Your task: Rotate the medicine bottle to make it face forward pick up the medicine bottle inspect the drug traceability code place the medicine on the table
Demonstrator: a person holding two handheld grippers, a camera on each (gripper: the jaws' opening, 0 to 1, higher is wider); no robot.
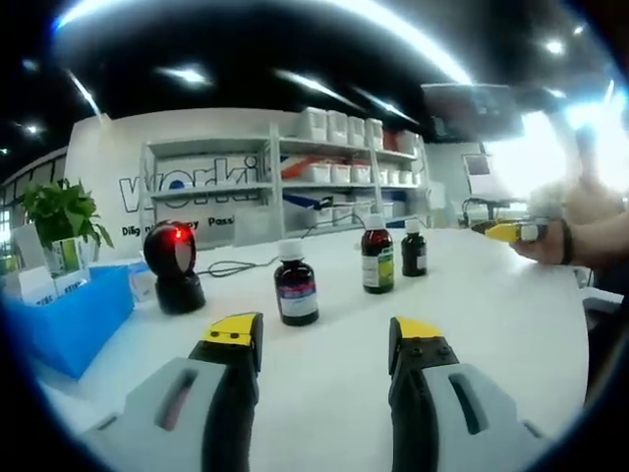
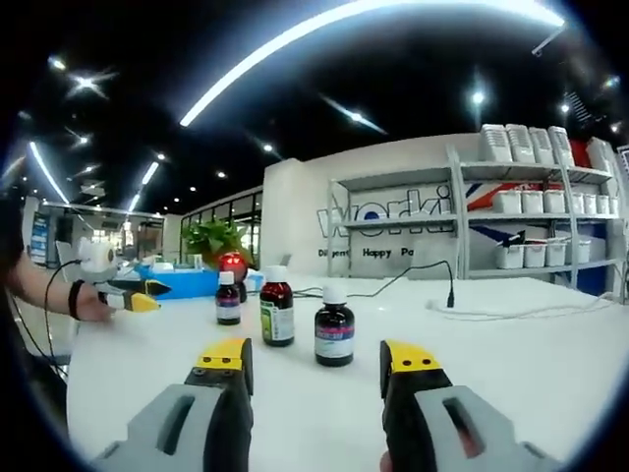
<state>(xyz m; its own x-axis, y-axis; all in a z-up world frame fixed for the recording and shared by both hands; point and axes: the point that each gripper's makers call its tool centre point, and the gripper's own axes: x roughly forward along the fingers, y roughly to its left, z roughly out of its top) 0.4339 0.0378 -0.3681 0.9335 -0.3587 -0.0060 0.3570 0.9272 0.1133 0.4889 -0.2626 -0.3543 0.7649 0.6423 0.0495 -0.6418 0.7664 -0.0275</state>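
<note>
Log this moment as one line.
left gripper open | right gripper open | three bottles upright on table, untouched | scanner lit red

Left gripper [image 1: 324,344] held low and level, jaws wide apart, nothing between them. Right gripper [image 2: 316,369] the same, jaws parted and empty. Right hand [image 1: 546,241] at far side, left hand [image 2: 94,305] opposite, wrists bare.

A white table [image 1: 472,315] fills the lower half of the left gripper view. Standing on it at centre are three dark medicine bottles [image 1: 296,285] with white caps. At left centre sit a black scanner [image 1: 175,265] showing a red light, a blue tray [image 1: 74,320] and a potted plant [image 1: 61,226].
</note>
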